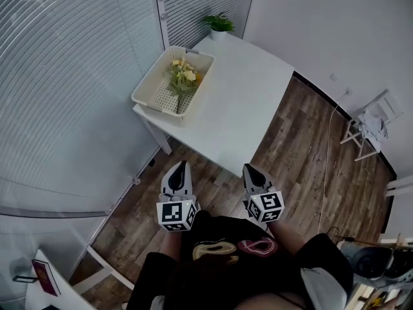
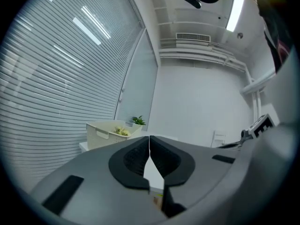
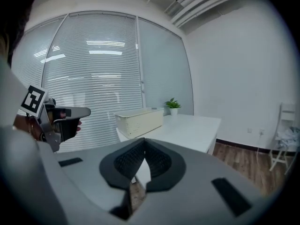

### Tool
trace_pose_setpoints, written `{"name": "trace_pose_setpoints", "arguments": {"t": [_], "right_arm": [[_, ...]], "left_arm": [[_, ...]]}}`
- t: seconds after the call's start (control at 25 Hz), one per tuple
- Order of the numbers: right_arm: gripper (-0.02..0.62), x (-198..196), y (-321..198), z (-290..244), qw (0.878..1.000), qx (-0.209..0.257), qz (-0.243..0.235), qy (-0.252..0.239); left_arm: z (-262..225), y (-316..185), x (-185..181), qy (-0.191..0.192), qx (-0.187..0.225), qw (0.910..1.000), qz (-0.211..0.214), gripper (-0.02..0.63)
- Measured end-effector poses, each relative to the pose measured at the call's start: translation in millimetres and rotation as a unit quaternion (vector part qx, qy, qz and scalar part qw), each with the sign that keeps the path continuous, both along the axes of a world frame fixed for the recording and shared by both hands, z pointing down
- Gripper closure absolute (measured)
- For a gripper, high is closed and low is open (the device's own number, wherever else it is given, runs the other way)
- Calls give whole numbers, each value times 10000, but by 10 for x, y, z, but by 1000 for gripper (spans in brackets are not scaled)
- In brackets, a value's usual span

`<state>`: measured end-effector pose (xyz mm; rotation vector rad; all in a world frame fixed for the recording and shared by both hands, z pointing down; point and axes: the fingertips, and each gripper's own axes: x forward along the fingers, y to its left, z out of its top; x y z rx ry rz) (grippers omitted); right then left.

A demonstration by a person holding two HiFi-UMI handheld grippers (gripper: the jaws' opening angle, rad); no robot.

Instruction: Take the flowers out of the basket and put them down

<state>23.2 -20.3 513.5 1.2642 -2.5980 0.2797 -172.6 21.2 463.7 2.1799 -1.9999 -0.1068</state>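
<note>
A cream basket (image 1: 169,82) stands on the far left corner of the white table (image 1: 248,102), with yellow flowers (image 1: 182,76) lying inside it. My left gripper (image 1: 179,165) and right gripper (image 1: 249,169) hang side by side over the wood floor, short of the table's near edge, both shut and empty. In the left gripper view the jaws (image 2: 149,143) meet, and the basket (image 2: 108,132) with flowers (image 2: 123,131) shows beyond them. In the right gripper view the jaws (image 3: 144,146) also touch, with the basket (image 3: 139,120) ahead and flowers hidden by its wall.
A small potted plant (image 1: 219,24) sits at the table's far end. Slatted window blinds (image 1: 71,76) run along the left. A white folding chair (image 1: 369,124) and a cable (image 1: 326,166) are on the floor at the right. A red book (image 1: 46,278) lies at the lower left.
</note>
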Motion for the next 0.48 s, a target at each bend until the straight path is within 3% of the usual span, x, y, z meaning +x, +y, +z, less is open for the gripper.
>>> {"name": "trace_pose_setpoints", "arguments": {"t": [0.28,0.48], "right_arm": [[584,-281,-345,4,9989,31,432,-177],[584,-476,-368,29,9988,49,462,-178]], "left_arm": [[-27,-363,-179,-22,10,9987,506,588],[-18,-517,-293,-86,-9,9974,721,588]]}}
